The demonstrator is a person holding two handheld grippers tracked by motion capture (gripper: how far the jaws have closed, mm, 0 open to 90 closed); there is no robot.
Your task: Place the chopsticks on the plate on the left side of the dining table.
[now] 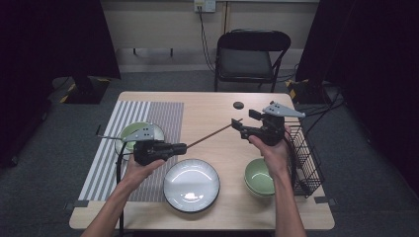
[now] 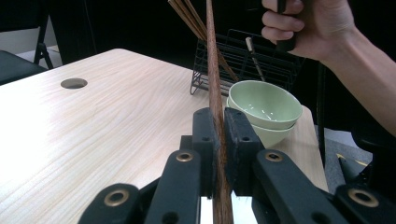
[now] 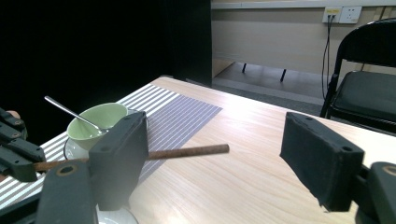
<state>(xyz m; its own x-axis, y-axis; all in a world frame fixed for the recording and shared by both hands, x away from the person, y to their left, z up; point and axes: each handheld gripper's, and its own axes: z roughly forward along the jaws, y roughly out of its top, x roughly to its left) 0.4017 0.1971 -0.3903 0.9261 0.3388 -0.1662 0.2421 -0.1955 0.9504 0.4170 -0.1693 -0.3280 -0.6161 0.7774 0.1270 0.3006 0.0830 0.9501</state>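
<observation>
The left gripper (image 2: 219, 135) pinches a chopstick (image 1: 211, 134) by one end, holding it level above the table (image 1: 212, 106), its free tip between the spread jaws of the right gripper (image 3: 224, 163), just behind the white plate (image 1: 191, 185). This looks like a hand-over; next the right jaws should close on the tip before the left lets go

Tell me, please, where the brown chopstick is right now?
In the high view, the chopstick is clamped in the left gripper, slanting above the table toward the open right gripper.
</observation>
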